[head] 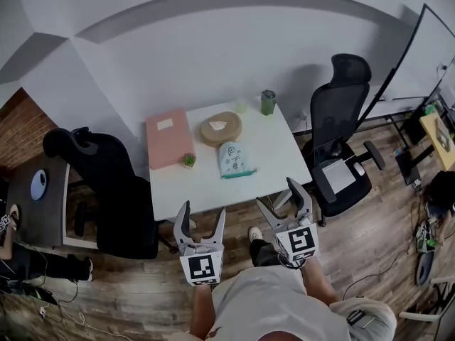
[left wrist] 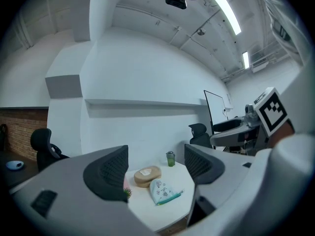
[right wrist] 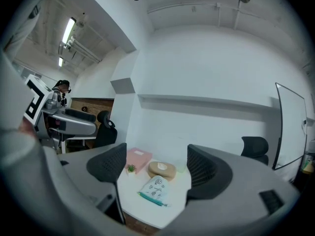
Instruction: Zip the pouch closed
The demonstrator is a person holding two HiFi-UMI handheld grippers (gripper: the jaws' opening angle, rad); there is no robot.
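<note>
Table point(head: 274, 155): smooth matt white. Pouch point(head: 232, 158): soft printed cloth. Floor point(head: 377, 226): wood-grain planks. Side wall point(head: 21, 130): rough red brick.

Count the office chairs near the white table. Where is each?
2. One black chair stands at the table's left edge; the other chair stands at its right edge, near the whiteboard. Others may lie outside the views.

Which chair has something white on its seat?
The right-hand chair, beside the table; a pale patch covers its seat. The left-hand chair is black all over.
</note>
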